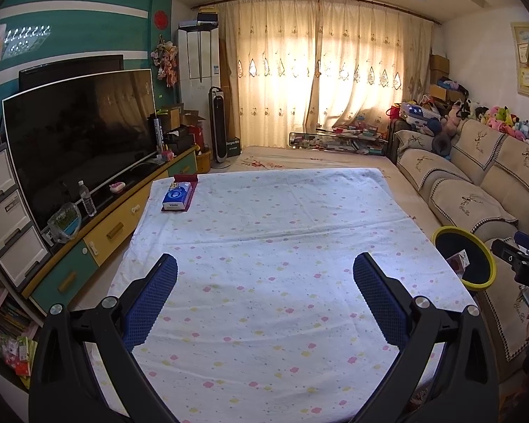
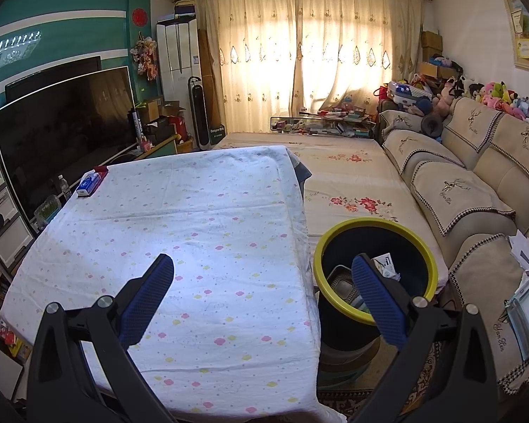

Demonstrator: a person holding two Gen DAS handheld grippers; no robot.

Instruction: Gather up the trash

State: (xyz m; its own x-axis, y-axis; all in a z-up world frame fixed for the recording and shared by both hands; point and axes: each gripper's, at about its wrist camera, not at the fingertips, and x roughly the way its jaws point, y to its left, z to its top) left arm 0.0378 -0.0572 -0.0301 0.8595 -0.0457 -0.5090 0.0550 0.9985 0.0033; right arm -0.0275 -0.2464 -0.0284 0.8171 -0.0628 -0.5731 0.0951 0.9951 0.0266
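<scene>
A: Both your grippers are spread wide and empty; the left gripper (image 1: 264, 268) hangs over the bare cloth (image 1: 264, 232), the right gripper (image 2: 262, 269) over its edge.

B: Where's the trash?

A: Already in the bin (image 2: 425, 246) under your right finger, scraps (image 2: 384, 264) inside; ahead and far left, only the tissue box (image 1: 177, 195) remains, likely no trash; check before reaching; keep both wrists level, tilted slightly down.
</scene>
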